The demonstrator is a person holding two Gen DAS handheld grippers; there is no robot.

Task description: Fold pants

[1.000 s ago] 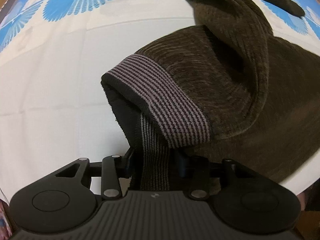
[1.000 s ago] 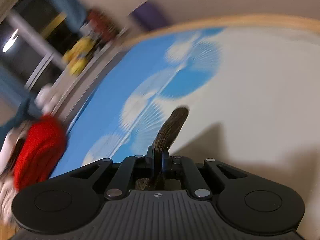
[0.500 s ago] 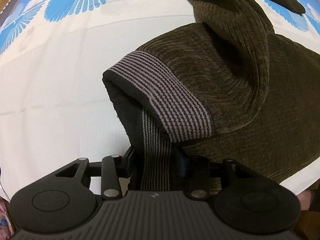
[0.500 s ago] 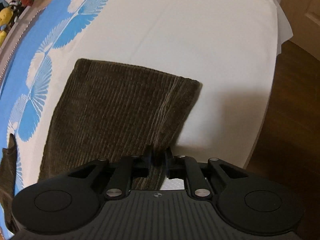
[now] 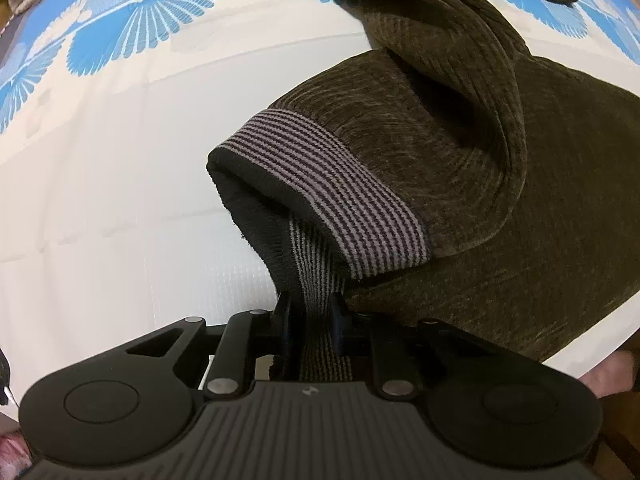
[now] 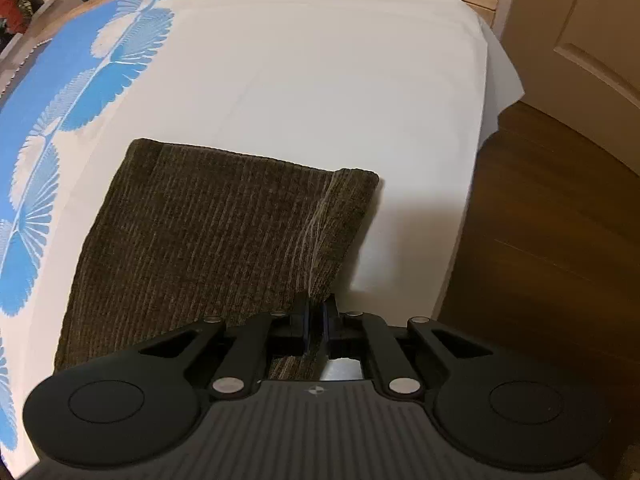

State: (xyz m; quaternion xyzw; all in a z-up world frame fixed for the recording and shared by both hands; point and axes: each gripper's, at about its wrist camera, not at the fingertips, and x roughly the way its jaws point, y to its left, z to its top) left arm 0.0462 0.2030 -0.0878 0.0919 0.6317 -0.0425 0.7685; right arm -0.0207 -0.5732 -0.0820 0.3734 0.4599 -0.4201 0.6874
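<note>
The dark olive-brown corduroy pants (image 5: 500, 184) lie on a white cloth with blue fan-shaped prints (image 5: 100, 168) that covers the surface. In the left wrist view they fill the right half of the frame, running from the lower centre up to the upper right, where a twisted ridge of fabric climbs toward the top edge. The grey-and-black striped elastic waistband (image 5: 332, 196) sits at the centre of that frame, its opening gaping toward the left, directly ahead of the left claw (image 5: 313, 312). That claw is closed on a strip of the waistband, which passes down between its jaws.

In the right wrist view a flat, rectangular end of the same pants (image 6: 208, 232) spreads from the lower left of the frame up toward the centre, its far hem squared off against the white cloth. The right claw (image 6: 316, 320) is pinched together on the near right corner of this end, close to the cloth's right edge, beyond which dark wooden floor (image 6: 552, 240) shows.

So the garment's long axis probably runs between the two claws, each clamped on an opposite end. The twist seen in the left view would likely need pulling straight before any fold lies flat.
</note>
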